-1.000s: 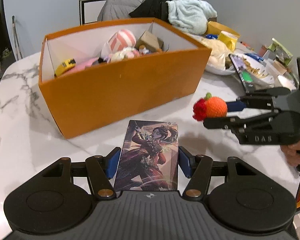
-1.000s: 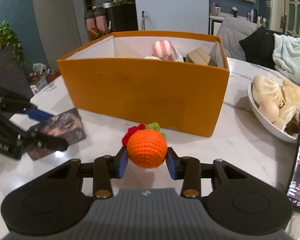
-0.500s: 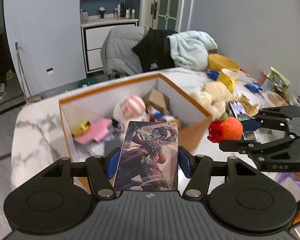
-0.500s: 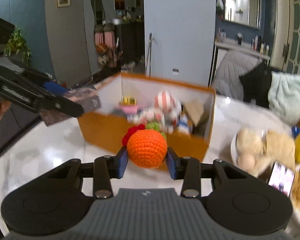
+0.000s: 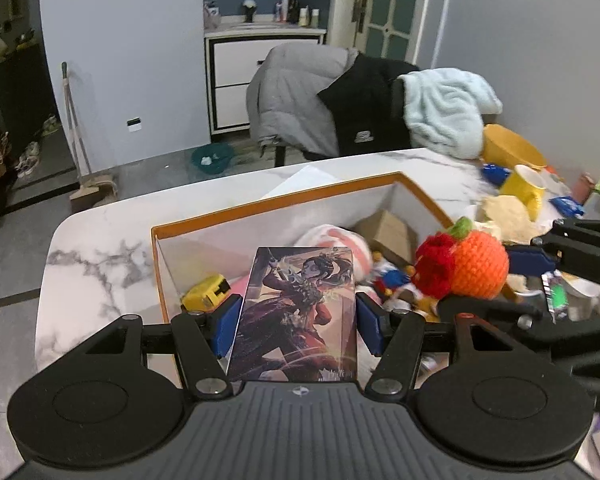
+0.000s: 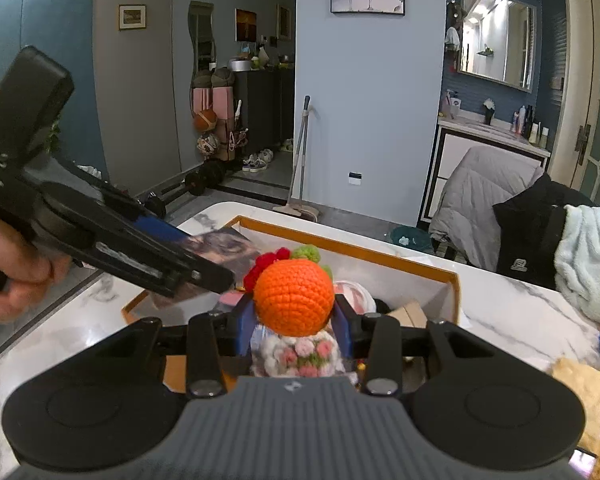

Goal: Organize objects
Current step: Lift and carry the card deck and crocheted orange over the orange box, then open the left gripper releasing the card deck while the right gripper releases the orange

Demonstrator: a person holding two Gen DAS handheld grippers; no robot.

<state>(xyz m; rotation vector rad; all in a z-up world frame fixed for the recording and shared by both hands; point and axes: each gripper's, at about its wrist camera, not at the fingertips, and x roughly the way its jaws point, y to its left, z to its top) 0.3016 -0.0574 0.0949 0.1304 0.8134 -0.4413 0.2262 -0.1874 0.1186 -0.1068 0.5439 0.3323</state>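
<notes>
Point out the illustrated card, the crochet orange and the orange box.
illustrated card (image 5: 300, 312), left wrist view, middle of its printed face
crochet orange (image 6: 294, 297), right wrist view, centre of the orange ball
orange box (image 6: 380, 249), right wrist view, far rim

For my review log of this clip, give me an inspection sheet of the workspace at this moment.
Surface: white marble table.
Job's things: orange box, open, holding toys; illustrated card; crochet orange.
Clutter: yellow mug, yellow bowl and small items at the table's right end.
Grippers: left gripper grips the card; right gripper grips the crochet orange; both over the box.
Cables: nothing seen.
Surroundings: chair draped with clothes, mop, wall mirror.
</notes>
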